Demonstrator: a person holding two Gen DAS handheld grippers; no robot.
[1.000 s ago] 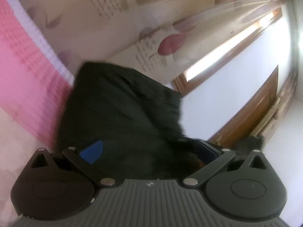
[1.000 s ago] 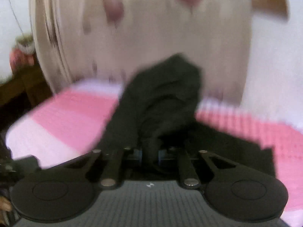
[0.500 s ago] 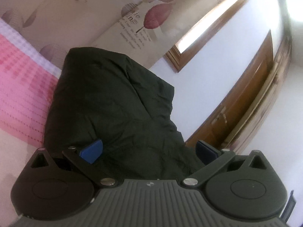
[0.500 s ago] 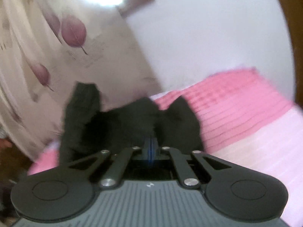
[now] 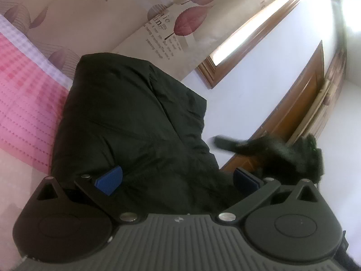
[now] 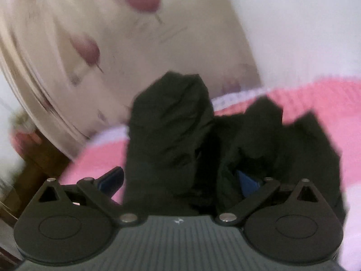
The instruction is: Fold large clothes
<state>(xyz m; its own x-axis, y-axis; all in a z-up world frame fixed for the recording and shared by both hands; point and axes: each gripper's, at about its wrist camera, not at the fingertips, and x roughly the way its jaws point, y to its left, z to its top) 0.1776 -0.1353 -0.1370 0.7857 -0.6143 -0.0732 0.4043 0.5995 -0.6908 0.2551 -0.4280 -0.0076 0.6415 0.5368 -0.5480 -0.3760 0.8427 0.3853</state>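
Fingers point(image 5: 109, 180) of the left gripper point(image 5: 178, 179) are standing wide apart, black garment point(image 5: 135, 124) bunching loosely between them and lying on the pink bedspread point(image 5: 24, 113) by the leaf-print curtain point(image 5: 126, 22). Right gripper point(image 6: 180, 180) jaws are opening, blue pads point(image 6: 112, 178) spreading, with dark cloth heaped between them unpinched.

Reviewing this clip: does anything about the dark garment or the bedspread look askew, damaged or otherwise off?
The dark garment lies bunched in uneven humps on the pink bedspread, not flat. The right gripper jaws are opening around it. No damage visible.
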